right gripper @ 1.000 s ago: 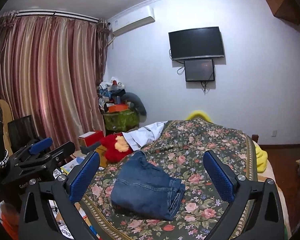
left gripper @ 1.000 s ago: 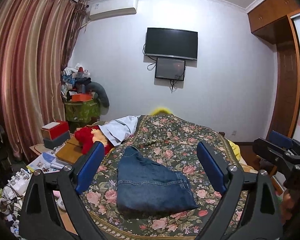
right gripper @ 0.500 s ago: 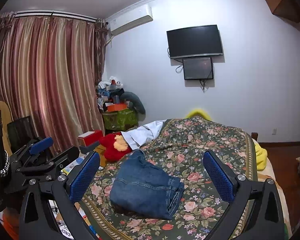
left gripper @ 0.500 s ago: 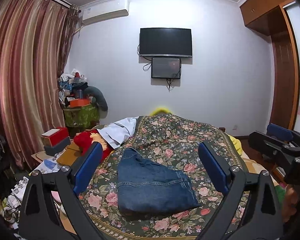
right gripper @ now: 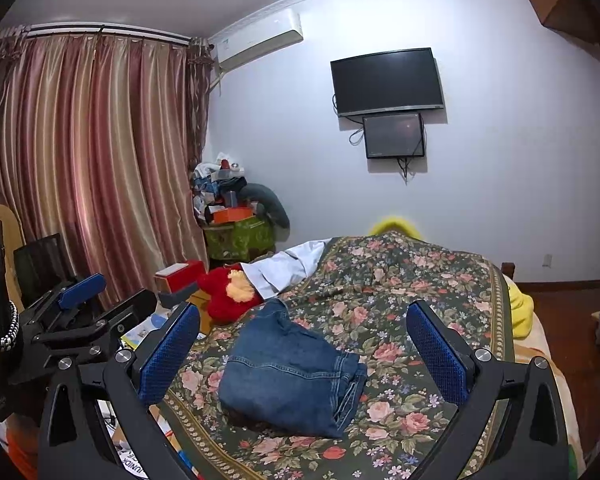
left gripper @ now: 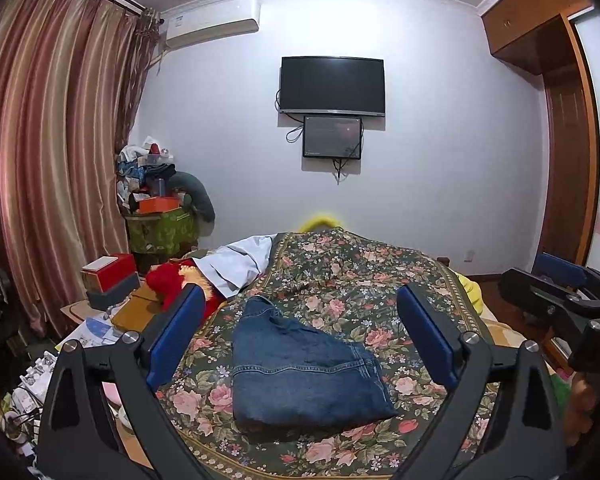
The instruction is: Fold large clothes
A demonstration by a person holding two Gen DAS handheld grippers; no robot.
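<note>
Jeans [left gripper: 300, 372] lie folded on bedspread [left gripper: 380, 280], near its front edge. My L gripper [left gripper: 298, 336] and R gripper [right gripper: 302, 354] both spread wide, empty, above jeans. Risk: top layer loose at stacked hems; a careless nudge could splay the fold.

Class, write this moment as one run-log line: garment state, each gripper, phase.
jeans: folded, lying on floral bedspread | left gripper: open, empty | right gripper: open, empty | phase: fold looks done
</note>
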